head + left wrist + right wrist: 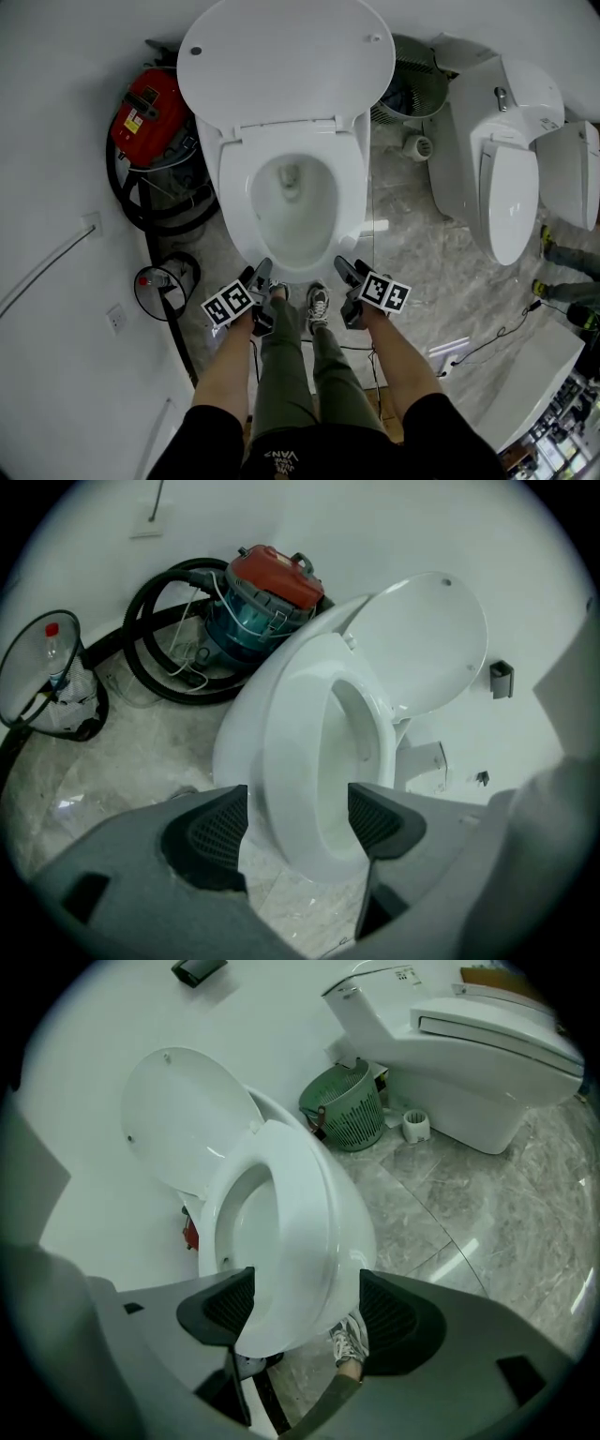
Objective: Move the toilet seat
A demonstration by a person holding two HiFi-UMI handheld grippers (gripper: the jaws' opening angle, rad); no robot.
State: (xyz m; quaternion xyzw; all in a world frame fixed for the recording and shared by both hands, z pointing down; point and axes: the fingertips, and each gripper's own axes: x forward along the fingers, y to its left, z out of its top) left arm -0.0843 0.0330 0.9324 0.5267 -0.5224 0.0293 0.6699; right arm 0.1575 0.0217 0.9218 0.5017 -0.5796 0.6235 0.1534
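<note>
A white toilet stands against the wall with its lid raised and its seat lying flat on the bowl. Both grippers hover low at the bowl's front rim. My left gripper sits at the front left and my right gripper at the front right. In the left gripper view the seat shows between the jaws of the left gripper, which stand apart with no pad pressing on it. In the right gripper view the seat's front lies between the wide jaws of the right gripper, untouched.
A red vacuum cleaner with a black hose stands left of the toilet, and a wire bin holding a bottle is near the left gripper. A green basket, a paper roll and a second toilet are on the right. The person's shoes stand below the bowl.
</note>
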